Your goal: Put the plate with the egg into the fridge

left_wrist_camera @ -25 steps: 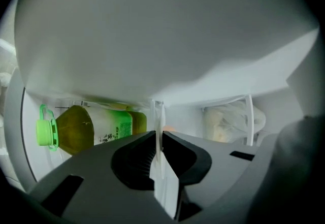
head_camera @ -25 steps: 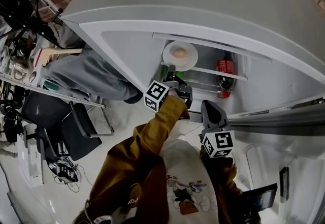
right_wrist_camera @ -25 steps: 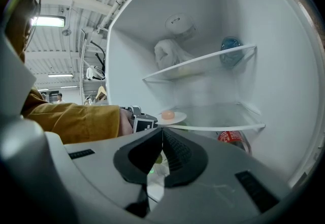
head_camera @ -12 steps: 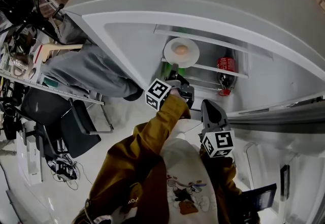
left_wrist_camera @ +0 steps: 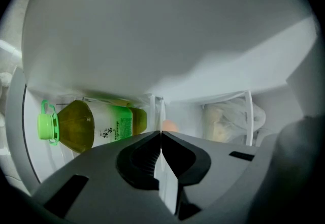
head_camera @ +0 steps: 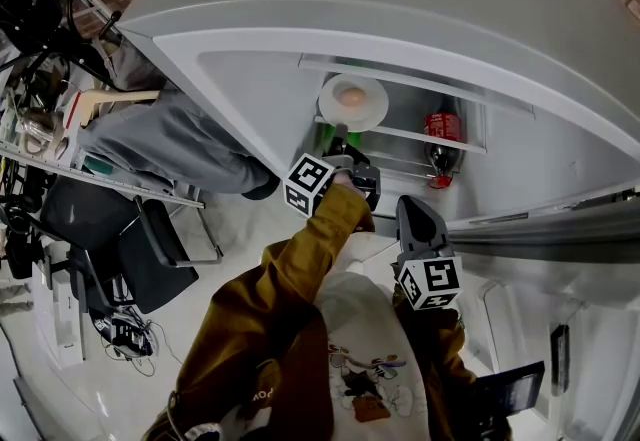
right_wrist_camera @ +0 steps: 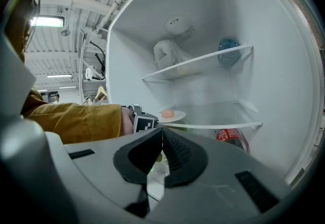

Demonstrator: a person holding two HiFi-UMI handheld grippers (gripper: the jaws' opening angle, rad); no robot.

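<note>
Bare shelf [right_wrist_camera: 218, 115] room right of the plate [head_camera: 372, 107]; green bottle [left_wrist_camera: 96, 125] and red-labelled bottle [head_camera: 441, 134] beneath.

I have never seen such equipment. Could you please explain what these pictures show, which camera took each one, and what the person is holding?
There is no robot here. A person in a mustard jacket holds a two-jaw hand tool, called a gripper, in each hand. The head view looks down from a camera on the person's head. Each gripper view looks along that tool's own jaws. In front stands an open fridge. The left gripper is closed on the rim of a white plate carrying an egg. The plate sits at the front of a shelf. The right gripper is closed and empty, nearer the person's body. A green bottle and a red-labelled bottle are below that shelf.
</note>
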